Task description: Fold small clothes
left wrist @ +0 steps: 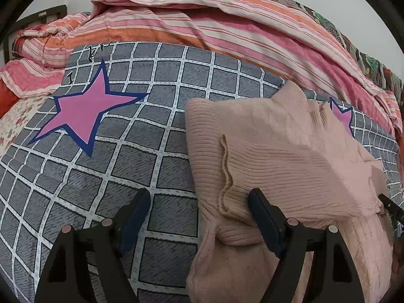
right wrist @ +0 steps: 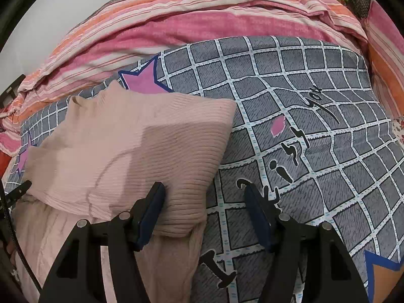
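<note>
Our left gripper (left wrist: 198,203) has its fingers spread wide, holding nothing: one finger (left wrist: 137,210) hangs over the bare bedspread (left wrist: 156,136), the other finger (left wrist: 262,217) lies against the near left edge of the pink sweater (left wrist: 275,151). Our right gripper (right wrist: 204,199) is just as wide and empty, with one finger (right wrist: 151,207) resting at the sweater's (right wrist: 141,149) near right corner and the other (right wrist: 257,214) over the bedspread (right wrist: 315,151).

The sweater is ribbed knit, folded over on itself, lying on the bed between the two grippers: towards 2 o'clock in the left view, towards 10 o'clock in the right view. A seam edge runs down its left side, and a lower layer of the same pink knit shows beneath the fold, nearest us.

The bedspread is grey with a white grid. A pink star (left wrist: 85,106) outlined in blue sits at 10 o'clock in the left view, and black lettering (right wrist: 285,156) runs towards 2 o'clock in the right view. Beyond it, at 12 o'clock, a striped pink and orange quilt (left wrist: 202,20) lies bunched along the far side of the bed
</note>
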Demonstrator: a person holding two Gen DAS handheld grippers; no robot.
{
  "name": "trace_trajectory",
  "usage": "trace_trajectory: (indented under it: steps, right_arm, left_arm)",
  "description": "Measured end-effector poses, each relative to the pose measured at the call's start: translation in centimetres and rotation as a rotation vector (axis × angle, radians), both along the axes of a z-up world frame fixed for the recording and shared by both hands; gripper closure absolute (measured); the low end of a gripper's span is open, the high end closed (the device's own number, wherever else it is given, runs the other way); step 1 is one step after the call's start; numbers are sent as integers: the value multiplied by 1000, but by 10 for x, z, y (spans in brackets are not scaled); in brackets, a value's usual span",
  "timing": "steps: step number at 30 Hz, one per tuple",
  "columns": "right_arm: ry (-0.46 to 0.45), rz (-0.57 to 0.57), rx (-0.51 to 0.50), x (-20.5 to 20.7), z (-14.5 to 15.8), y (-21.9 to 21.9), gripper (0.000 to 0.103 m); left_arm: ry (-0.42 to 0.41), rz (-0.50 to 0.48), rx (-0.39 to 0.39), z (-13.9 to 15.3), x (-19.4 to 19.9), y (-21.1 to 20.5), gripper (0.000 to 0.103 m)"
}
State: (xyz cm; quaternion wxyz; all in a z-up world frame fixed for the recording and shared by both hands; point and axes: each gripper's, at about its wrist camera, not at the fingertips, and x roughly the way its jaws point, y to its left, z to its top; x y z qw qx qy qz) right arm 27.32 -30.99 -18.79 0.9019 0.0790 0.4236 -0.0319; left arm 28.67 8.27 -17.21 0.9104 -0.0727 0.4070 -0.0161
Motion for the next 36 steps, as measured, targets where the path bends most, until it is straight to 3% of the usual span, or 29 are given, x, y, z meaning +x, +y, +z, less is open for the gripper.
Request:
trace_trajectory:
  steps: [15,22,27,33,36]
  right_arm:
    - [-7,0,-4,0,1,1,39]
    - [-36,-6,-10,-7,6,2,39]
    - [-35,2,-27,-13,14,6,39]
    - [-93,34,25,-80,45,8,39]
    - [-102,40,9,-121,51,13,39]
  left_arm:
    - [-22,-19,-33,2,-2,2,23]
    - [-43,-20,-41,7,-13,4,21]
    - [-16,-15,-42,8,-34,6,20]
    - [-96,-62,68,17,-103,-3,20]
    - [-85,-97,27,15,-134,-3,20]
